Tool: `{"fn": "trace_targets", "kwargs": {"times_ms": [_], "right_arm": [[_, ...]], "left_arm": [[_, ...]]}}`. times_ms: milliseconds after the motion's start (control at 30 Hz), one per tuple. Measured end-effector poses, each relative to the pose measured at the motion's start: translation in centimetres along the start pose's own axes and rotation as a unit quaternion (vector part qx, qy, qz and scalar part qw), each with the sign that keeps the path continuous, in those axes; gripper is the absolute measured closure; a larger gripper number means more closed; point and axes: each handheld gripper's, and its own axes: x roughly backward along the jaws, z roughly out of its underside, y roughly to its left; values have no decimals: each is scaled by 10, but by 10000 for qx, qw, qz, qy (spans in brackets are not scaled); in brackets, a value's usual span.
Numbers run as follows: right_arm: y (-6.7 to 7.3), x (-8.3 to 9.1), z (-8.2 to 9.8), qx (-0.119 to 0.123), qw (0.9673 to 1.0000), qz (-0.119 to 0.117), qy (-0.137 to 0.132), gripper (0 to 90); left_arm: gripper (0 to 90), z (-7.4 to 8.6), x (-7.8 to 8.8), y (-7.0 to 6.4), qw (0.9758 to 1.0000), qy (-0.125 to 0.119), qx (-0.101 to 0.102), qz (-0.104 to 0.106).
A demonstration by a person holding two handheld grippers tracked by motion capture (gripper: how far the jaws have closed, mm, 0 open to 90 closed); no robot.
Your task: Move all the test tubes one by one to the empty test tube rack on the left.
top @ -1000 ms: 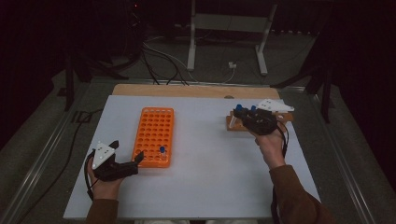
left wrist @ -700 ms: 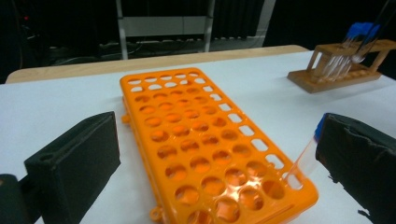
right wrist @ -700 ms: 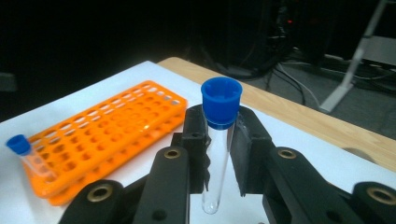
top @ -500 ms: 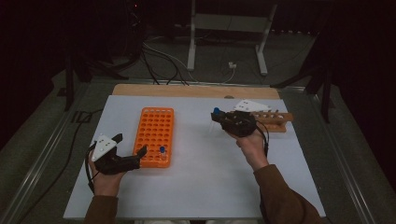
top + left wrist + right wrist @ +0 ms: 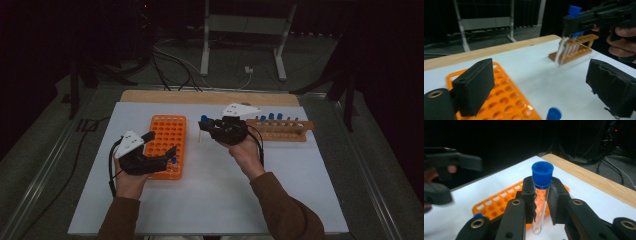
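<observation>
The orange tube rack (image 5: 168,145) lies flat on the white surface (image 5: 210,200), nearly all its holes empty; one blue-capped tube (image 5: 173,160) stands in a hole near its front right corner. The wooden rack (image 5: 280,130) farther right holds a row of blue-capped tubes, probably four, though the high view is too soft to count them.

The right tool (image 5: 541,192) is clamped on a clear test tube (image 5: 540,202) with a blue cap (image 5: 542,175), held upright and clear of the surface between the two racks, just beside the orange rack's far right corner. The left tool (image 5: 160,145) hovers over the near end of the orange rack; its jaws stand apart with nothing between them, and have just been closing a little.

Bare surface lies wide between the racks and along the near edge. Beyond the far wooden edge (image 5: 200,96), the floor and cables are dim. In the left gripper view, the held tube is blurred.
</observation>
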Motion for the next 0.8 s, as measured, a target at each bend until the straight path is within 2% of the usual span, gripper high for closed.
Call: {"fn": "trace_targets", "kwargs": {"times_ms": [100, 400, 667, 800], "right_arm": [[6, -6, -4, -9, 10000, -98, -11, 765], [23, -17, -12, 16, 9993, -380, 28, 764], [29, -20, -13, 59, 9989, -473, 53, 764], [30, -21, -12, 85, 9987, -490, 71, 765]], "left_arm": [[177, -3, -9, -6, 10000, 45, -76, 9], [480, -8, -28, -14, 9992, 73, -358, -148], [683, -8, -33, -15, 9992, 61, -399, -33], [714, -8, -33, -14, 9993, 33, -366, 16]]}}
